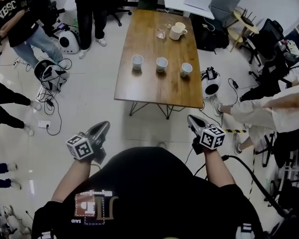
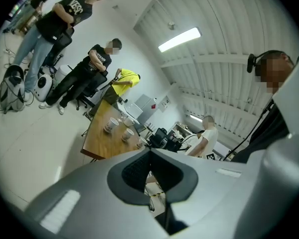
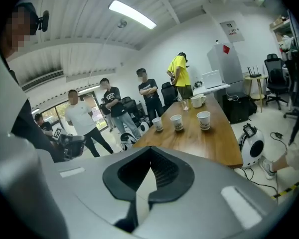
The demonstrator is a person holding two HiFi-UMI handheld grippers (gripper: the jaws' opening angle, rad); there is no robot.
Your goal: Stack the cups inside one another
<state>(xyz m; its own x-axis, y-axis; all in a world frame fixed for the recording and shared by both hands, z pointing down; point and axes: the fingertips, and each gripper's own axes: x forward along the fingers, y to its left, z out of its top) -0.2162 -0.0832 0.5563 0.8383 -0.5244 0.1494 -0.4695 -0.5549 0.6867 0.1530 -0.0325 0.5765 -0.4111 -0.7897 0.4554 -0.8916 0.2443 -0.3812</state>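
Note:
Three white paper cups stand in a row across the middle of a wooden table [image 1: 154, 91]: left cup [image 1: 137, 61], middle cup [image 1: 162, 63], right cup [image 1: 186, 69]. Both grippers are held over the floor, short of the table's near edge and well away from the cups. My left gripper [image 1: 102, 128] and my right gripper [image 1: 193, 119] are both shut and hold nothing. The left gripper view shows the cups [image 2: 110, 125] small and far beyond its shut jaws [image 2: 149, 156]. In the right gripper view the cups [image 3: 177, 122] stand beyond its shut jaws [image 3: 150, 153].
A cream mug [image 1: 177, 31] and a clear glass [image 1: 161, 33] stand at the table's far end. People stand at the left [image 1: 15, 19] and sit at the right [image 1: 269, 108]. Round white devices [image 1: 209, 83] and cables [image 1: 50, 113] lie on the floor beside the table.

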